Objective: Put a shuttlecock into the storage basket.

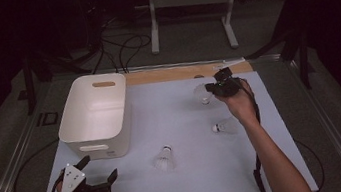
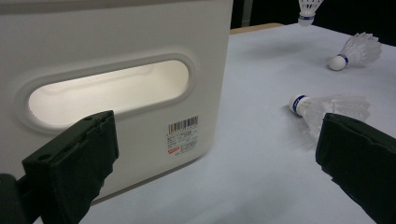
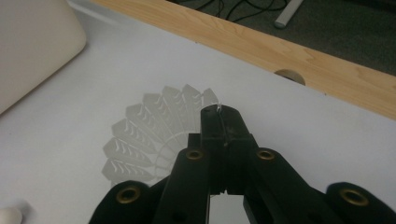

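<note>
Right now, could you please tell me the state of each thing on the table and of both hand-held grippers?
Left hand-held gripper: jaws wide open, holding nothing, near the bin.
Right hand-held gripper: jaws shut on the feather edge of the far shuttlecock.
White bin: upright, open-topped; contents cannot be told.
Middle shuttlecock: lying on its side, free.
Right shuttlecock: lying on its side, free.

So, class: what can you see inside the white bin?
In the high view the white bin shows bare walls and floor, with no shuttlecock in what is visible. Its near inner wall is hidden by the rim. Through the handle slot in the left gripper view, just lit plastic shows.
</note>
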A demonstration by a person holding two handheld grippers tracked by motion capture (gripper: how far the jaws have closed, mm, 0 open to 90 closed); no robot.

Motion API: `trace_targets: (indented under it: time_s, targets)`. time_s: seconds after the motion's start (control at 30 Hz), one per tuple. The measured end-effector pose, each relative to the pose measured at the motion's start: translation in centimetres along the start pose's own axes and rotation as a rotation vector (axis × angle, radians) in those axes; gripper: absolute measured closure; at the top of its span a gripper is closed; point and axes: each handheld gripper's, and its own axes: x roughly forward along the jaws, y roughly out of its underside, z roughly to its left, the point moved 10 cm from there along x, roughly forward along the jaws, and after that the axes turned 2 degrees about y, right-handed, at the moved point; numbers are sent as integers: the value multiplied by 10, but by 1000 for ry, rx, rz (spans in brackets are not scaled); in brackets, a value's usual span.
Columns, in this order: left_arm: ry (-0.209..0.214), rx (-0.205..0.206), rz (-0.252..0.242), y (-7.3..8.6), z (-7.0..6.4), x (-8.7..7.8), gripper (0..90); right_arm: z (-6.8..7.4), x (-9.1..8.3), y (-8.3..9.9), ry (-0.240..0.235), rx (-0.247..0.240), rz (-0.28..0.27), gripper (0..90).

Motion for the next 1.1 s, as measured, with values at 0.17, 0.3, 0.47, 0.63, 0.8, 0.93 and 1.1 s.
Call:
trace_targets:
  time_s: [0.17,0.3,0.47,0.63,0.8,0.93,1.1]
  targets:
    - [0,-1,-2,0,0,0,0,6,-2,-4,-22,4,-23,897]
    - [1,0,-3,0,0,-1,0,9,-4,-6,-29,9,-33,897]
    - [0,0,-3,0,0,-1,0,15,-8,-12,-39,6,-58,896]
    - [1,1,-3,0,0,-1,0,18,-11,-16,-49,5,-74,896]
    - [1,2,-3,0,0,-1,0,24,-15,-22,-58,0,-91,896]
    - [2,2,-3,0,0,-1,0,28,-16,-25,-65,-4,-98,895]
    - [2,2,-2,0,0,-1,0,31,-18,-27,-67,-7,-108,895]
